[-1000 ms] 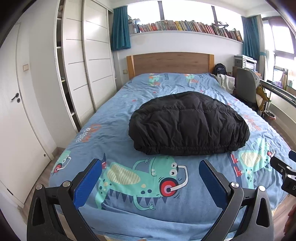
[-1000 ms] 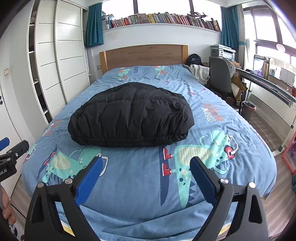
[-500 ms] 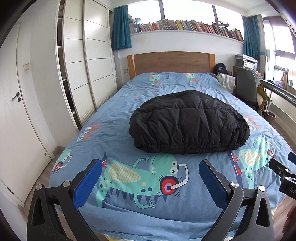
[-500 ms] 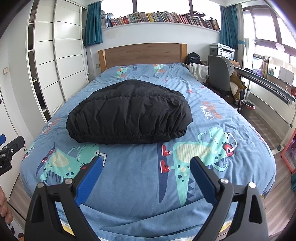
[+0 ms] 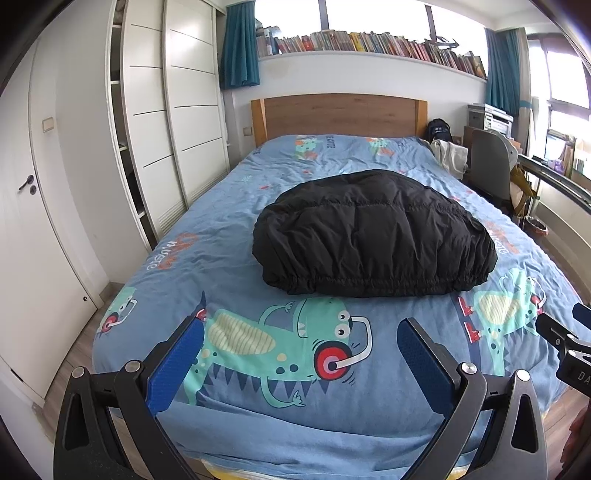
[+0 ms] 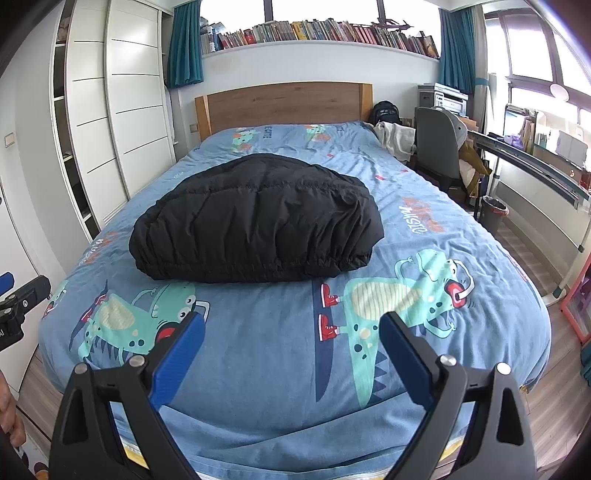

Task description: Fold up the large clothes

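A black quilted jacket [image 5: 373, 236] lies folded into a rounded bundle near the middle of the bed [image 5: 236, 229], its gathered elastic hem turned toward the foot end, resting on a blue cover [image 6: 424, 266] printed with green cartoon monsters wearing headphones. The left gripper [image 5: 300, 345] hangs above the foot of the bed with its blue-padded fingers [image 5: 177, 365] spread wide and nothing between them; it is well apart from the jacket. The right gripper [image 6: 291, 338] is likewise wide open and empty (its pads frame bare cover only), also short of the jacket's hem. In the right wrist view the tip of the left gripper shows at the far left edge, and part of a hand [image 6: 9, 410] shows below it. A wooden headboard [image 5: 340, 114] stands at the far end, with a long shelf of books [image 6: 325, 33] above it under the window and teal curtains [image 6: 184, 44] at either side. White sliding wardrobe doors [image 5: 177, 122] line the left wall; a grey chair [image 6: 439, 147] stands to the right of the bed.
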Demonstrator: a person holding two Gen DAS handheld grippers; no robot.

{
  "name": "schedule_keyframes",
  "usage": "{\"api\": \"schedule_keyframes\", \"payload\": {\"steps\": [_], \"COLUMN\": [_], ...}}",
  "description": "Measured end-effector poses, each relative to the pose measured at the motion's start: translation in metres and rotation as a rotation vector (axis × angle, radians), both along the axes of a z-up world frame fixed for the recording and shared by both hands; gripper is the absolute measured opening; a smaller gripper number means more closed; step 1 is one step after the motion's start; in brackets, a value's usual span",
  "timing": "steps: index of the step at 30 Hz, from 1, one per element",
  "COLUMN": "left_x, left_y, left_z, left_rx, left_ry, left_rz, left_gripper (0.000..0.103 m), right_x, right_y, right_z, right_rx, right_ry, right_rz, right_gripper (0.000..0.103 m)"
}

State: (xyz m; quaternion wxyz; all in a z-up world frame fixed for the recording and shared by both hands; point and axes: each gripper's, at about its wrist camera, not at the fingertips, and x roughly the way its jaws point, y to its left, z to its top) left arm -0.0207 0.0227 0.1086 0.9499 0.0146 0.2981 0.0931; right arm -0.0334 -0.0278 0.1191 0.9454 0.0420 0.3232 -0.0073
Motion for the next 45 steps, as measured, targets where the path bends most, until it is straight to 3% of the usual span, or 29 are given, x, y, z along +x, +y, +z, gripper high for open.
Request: {"api": "schedule_keyframes", "payload": {"steps": [45], "left_x": [0.009], "left_y": [0.003], "left_z": [-0.015], "left_rx": [-0.019], "left_ry": [0.051], "left_rz": [-0.017], "left_gripper": [0.103], "right_x": [0.004], "right_y": [-0.004], "right_z": [-0.014], "right_rx": [-0.002], "right_ry": [0.036], "right_rz": [0.013], "right_gripper": [0.096]}}
